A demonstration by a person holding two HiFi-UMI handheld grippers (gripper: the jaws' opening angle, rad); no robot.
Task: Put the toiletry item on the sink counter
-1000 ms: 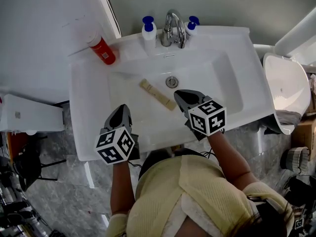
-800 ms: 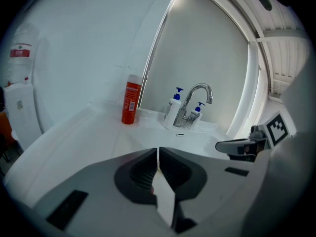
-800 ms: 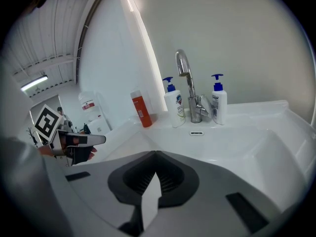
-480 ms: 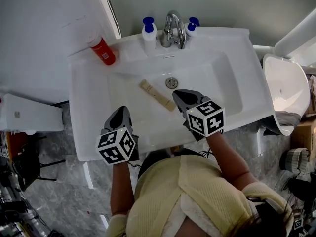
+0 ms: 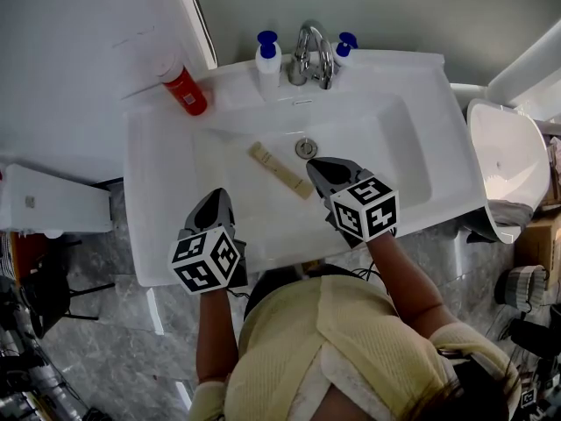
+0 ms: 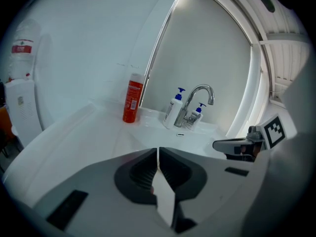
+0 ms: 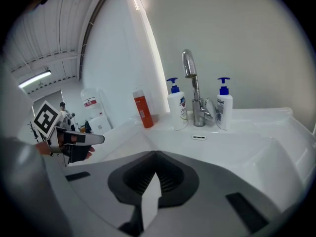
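Observation:
A flat beige toiletry item (image 5: pixel 279 168) lies slantwise in the white basin, just left of the drain (image 5: pixel 305 146). My right gripper (image 5: pixel 318 170) is shut and empty, with its tips a short way right of the item's near end. The left gripper (image 5: pixel 216 198) is also shut and empty, and hovers over the basin's near left part, apart from the item. In the left gripper view (image 6: pixel 158 150) and the right gripper view (image 7: pixel 155 154) the jaws meet with nothing between them. The item is hidden there behind the jaws. The sink counter (image 5: pixel 158 156) rims the basin.
A red bottle (image 5: pixel 184 91) stands on the counter's back left corner. Two white pump bottles (image 5: pixel 266 56) (image 5: pixel 344 47) flank the chrome faucet (image 5: pixel 308 53). A toilet (image 5: pixel 508 156) is at the right and a white box (image 5: pixel 53 202) at the left.
The right gripper has edged a little to the left toward the beige item. The left gripper and the item have stayed put.

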